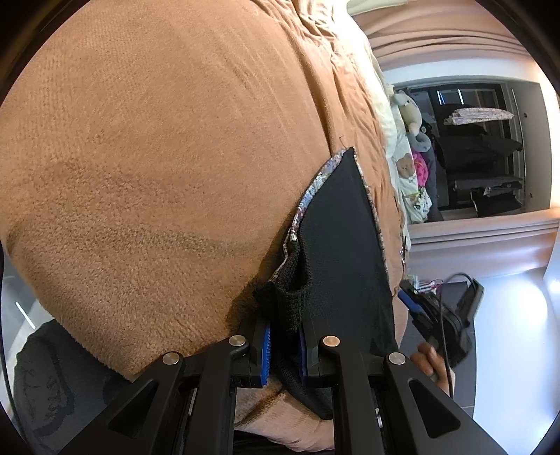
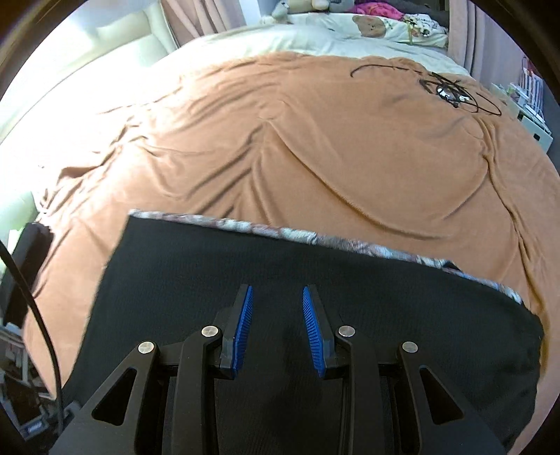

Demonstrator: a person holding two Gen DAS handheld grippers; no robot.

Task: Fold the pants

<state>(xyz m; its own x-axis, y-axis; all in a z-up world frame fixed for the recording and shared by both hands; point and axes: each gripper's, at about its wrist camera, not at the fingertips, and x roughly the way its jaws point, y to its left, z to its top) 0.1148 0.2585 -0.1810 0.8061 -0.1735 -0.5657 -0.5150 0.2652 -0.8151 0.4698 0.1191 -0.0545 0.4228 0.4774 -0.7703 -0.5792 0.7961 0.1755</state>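
Observation:
The pants [image 1: 343,245] are black with a patterned lining edge, and lie flat on a brown blanket [image 1: 157,157]. My left gripper [image 1: 284,336] is shut on a bunched black edge of the pants near the blanket's edge. In the right wrist view the pants [image 2: 210,266] spread wide as a flat dark panel, with the patterned strip [image 2: 297,234] along the far edge. My right gripper [image 2: 276,315] is open, its blue pads apart just above the black fabric, holding nothing. The right gripper body also shows in the left wrist view [image 1: 444,315], held in a hand.
The brown blanket [image 2: 315,140] covers a bed, wrinkled in the middle. A tangle of black cable [image 2: 451,91] lies at its far right. Pillows and soft toys [image 2: 371,24] sit at the head. A dark wardrobe [image 1: 479,150] stands beyond the bed.

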